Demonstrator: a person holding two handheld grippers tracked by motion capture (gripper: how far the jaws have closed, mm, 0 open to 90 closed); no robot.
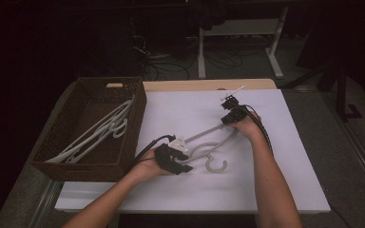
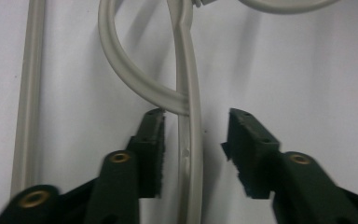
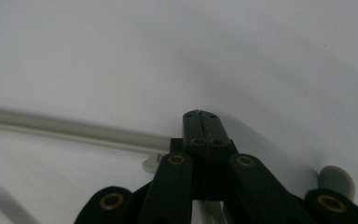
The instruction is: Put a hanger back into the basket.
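Two sets of jaws work one grey plastic hanger point(image 1: 209, 142) lying on the white tabletop point(image 1: 285, 190): the right gripper point(image 1: 230, 112) is clamped on its far end, while the left gripper point(image 2: 196, 154) straddles the arm near the hook, pads not yet pressing. Next, I judge, the left must pinch fully before both lift toward the wicker basket point(image 1: 66, 164) of hangers.

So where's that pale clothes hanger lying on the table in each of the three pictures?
High view: the hanger lies mid-table on the white sheet, between the two hand-held grippers.
Left gripper view: its arm runs up between the parted jaws, untouched by the pads.
Right gripper view: its bar comes from the left edge to the shut jaws.
Shared landmark: the white sheet.
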